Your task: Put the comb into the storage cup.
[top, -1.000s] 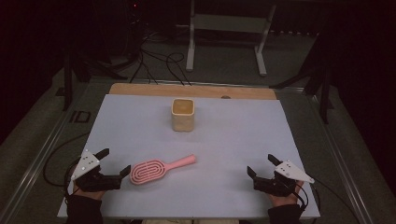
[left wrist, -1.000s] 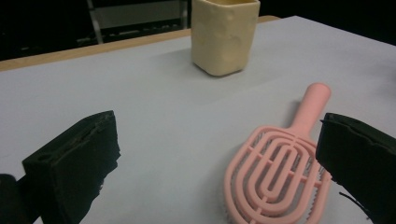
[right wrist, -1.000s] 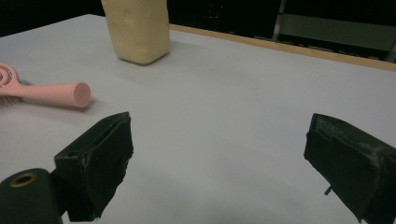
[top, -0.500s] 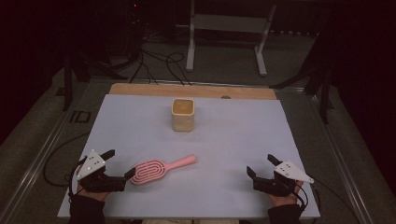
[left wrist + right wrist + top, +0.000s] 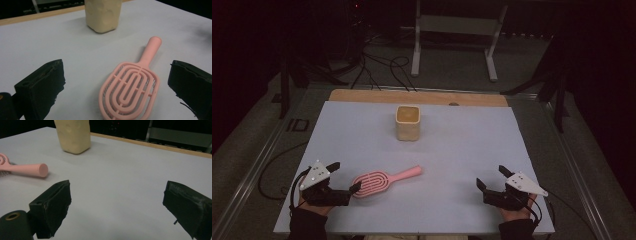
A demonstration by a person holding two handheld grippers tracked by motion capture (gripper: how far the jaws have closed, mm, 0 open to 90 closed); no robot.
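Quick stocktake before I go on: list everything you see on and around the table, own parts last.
brush: one, pink, near left of the sheet, head toward the left gripper
cup: one, pale yellow, far middle of the sheet
sheet: one, pale grey, covers the table
table: one, wooden edge at the far side
stand: one, white, on the floor behind
cables: several, black, on the floor behind
left gripper: one, black, open, at the brush head
right gripper: one, black, open, near right

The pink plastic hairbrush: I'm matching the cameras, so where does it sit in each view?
High view: pink plastic hairbrush, lower left.
Left gripper view: hairbrush, centre, between open jaws.
Right gripper view: handle, left edge.
Shared landmark: cream square cup beyond it.
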